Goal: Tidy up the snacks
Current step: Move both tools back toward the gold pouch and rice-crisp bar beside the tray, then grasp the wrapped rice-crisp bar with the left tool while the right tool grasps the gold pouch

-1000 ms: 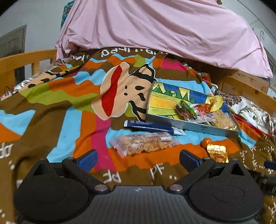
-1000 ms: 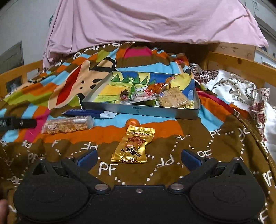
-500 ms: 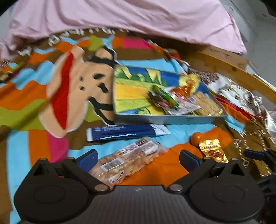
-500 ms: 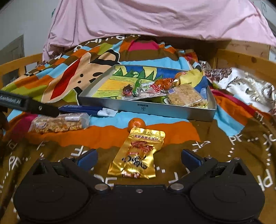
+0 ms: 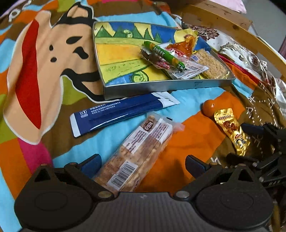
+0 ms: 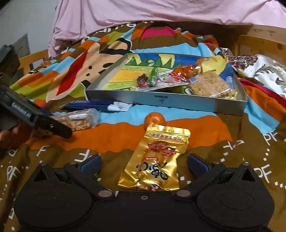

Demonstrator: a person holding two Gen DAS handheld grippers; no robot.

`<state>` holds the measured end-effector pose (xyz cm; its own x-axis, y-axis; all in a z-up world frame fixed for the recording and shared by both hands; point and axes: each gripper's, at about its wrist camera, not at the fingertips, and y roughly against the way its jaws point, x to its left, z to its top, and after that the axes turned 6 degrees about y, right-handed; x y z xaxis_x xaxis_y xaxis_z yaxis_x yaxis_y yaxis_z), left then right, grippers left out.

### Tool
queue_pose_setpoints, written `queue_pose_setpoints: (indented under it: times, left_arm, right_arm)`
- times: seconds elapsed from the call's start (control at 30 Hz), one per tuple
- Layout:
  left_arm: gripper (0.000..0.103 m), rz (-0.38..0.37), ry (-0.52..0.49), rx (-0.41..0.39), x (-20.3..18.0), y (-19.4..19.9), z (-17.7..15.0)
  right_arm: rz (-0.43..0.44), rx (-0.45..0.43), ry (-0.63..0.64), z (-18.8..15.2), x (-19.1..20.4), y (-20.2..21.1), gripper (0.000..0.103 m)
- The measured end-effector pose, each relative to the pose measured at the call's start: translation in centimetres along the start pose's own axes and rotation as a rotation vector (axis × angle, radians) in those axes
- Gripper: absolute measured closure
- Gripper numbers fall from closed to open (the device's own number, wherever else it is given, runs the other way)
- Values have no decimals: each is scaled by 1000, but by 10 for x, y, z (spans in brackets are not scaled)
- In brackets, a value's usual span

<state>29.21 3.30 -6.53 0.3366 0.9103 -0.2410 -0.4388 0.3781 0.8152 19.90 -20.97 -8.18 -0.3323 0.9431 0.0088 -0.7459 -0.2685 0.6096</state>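
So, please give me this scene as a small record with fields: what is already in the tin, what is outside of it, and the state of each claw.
surface: bed with patterned blanket
container: open metal tin
in tin: green candy stick; orange wrapped sweet; cereal bar
outside tin: nut bar; blue sachet; small orange; gold pouch
left claw: open, around near end of nut bar
right claw: open, around gold pouch

Bed with wooden frame (image 6: pixel 261 38), colourful cartoon blanket (image 6: pixel 187 132), pink duvet (image 6: pixel 160 10) heaped behind, grey wall (image 6: pixel 26 17) at left.
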Motion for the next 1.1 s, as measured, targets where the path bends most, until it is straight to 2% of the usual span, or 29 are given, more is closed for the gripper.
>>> queue_pose_setpoints:
  times: [0.07, 0.17, 0.33, 0.5, 0.63, 0.7, 0.8, 0.87, 0.97, 1.1]
  left_arm:
    - [5, -24, 50, 11, 0, 2, 1]
    - [8, -67, 127, 29, -3, 3, 2]
    - [12, -118, 171, 73, -18, 1, -1]
    - [12, -64, 154, 48, -30, -4, 2]
    - [14, -22, 164, -7, -32, -5, 4]
    - [22, -10, 177, -24, -32, -6, 3]
    - [34, 32, 176, -39, -35, -4, -2]
    - [48, 34, 193, -55, -37, 1, -7]
    - [58, 16, 247, -63, -37, 7, -13]
    - [60, -28, 280, -58, -41, 14, -23]
  right_arm:
    - [35, -4, 0, 0, 2, 2, 1]
    - [44, -11, 22, 1, 7, 6, 1]
    - [56, -29, -25, 1, 1, 12, 6]
    - [14, -33, -64, -1, -6, 8, 9]
    - [-7, -29, -67, -2, -8, 3, 11]
    - [-19, -28, -57, -2, -6, 3, 17]
    - [-3, -27, -41, -1, -4, 3, 34]
    - [10, -20, -27, 0, -1, 3, 44]
    - [22, -9, 5, 1, 5, 6, 46]
    - [30, 12, 43, 0, 13, 11, 46]
